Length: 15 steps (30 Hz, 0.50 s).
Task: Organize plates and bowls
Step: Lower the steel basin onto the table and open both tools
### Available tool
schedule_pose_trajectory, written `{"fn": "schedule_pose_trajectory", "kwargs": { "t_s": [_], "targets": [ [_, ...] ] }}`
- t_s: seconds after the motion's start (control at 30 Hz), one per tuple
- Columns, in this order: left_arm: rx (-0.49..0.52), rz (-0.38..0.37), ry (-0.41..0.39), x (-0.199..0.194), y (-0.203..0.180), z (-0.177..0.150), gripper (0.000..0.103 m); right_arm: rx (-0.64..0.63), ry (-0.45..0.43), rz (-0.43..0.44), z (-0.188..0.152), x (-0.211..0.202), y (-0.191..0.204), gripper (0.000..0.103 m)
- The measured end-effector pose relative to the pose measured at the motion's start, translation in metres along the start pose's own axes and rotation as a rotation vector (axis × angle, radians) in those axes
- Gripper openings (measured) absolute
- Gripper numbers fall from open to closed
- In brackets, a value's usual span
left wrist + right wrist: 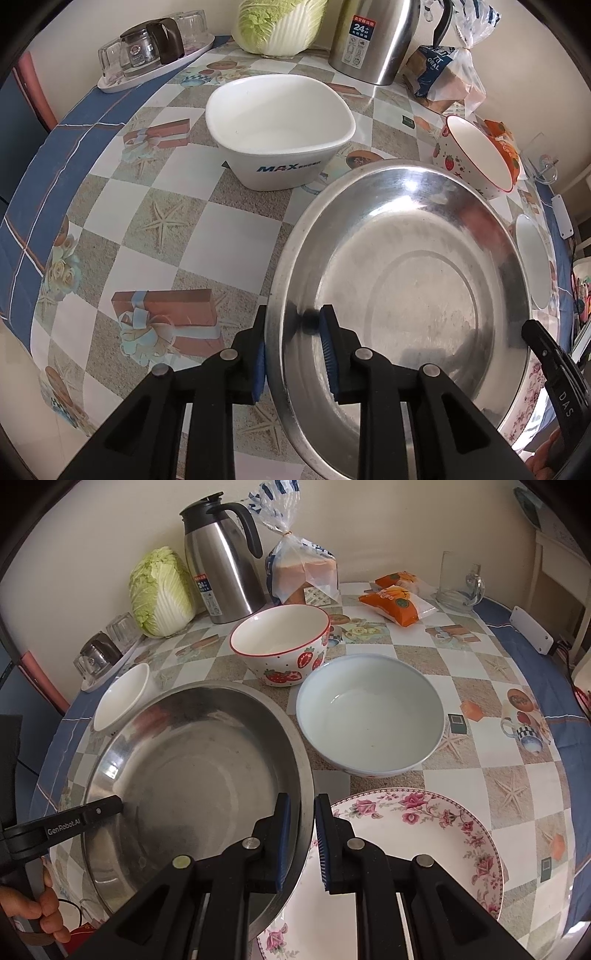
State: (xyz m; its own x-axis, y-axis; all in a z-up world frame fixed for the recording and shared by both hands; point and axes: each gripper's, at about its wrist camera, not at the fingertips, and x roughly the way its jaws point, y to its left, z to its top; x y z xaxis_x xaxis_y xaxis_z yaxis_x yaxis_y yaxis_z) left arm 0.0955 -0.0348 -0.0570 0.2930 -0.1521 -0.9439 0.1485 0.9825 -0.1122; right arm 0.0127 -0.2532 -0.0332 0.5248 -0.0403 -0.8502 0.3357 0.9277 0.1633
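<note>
A large steel basin (406, 295) is held between both grippers, above a floral plate (424, 849). My left gripper (293, 354) straddles the basin's left rim, pads on either side of the wall. My right gripper (302, 838) straddles its right rim (303, 775), with a small gap at the outer pad. The basin (192, 782) partly overlaps the floral plate. A white square MAX bowl (277, 129), a strawberry bowl (284, 646) and a pale blue bowl (369, 716) stand on the table. The strawberry bowl (476, 155) and the blue bowl's rim (532, 258) show past the basin.
A steel thermos jug (221, 561), a cabbage (159, 590), bagged bread (303, 568), orange snack packs (395, 598) and a glass mug (458, 579) line the back. A tray of glasses (147, 51) sits at the far left. The checked tablecloth (166, 221) shows left of the basin.
</note>
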Motion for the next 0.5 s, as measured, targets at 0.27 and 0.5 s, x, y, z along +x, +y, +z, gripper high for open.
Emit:
{"fn": "schedule_pose_trajectory", "kwargs": {
  "t_s": [0.27,0.5],
  "targets": [
    [-0.011,0.0,-0.035,-0.012,0.003,0.001,0.028,0.021,-0.031,-0.008,0.002,-0.007,-0.005,0.015],
    [-0.03,0.002,-0.066,-0.021,0.004,0.002,0.058,0.021,-0.054,-0.011,0.005,-0.012,-0.005,0.018]
  ]
}}
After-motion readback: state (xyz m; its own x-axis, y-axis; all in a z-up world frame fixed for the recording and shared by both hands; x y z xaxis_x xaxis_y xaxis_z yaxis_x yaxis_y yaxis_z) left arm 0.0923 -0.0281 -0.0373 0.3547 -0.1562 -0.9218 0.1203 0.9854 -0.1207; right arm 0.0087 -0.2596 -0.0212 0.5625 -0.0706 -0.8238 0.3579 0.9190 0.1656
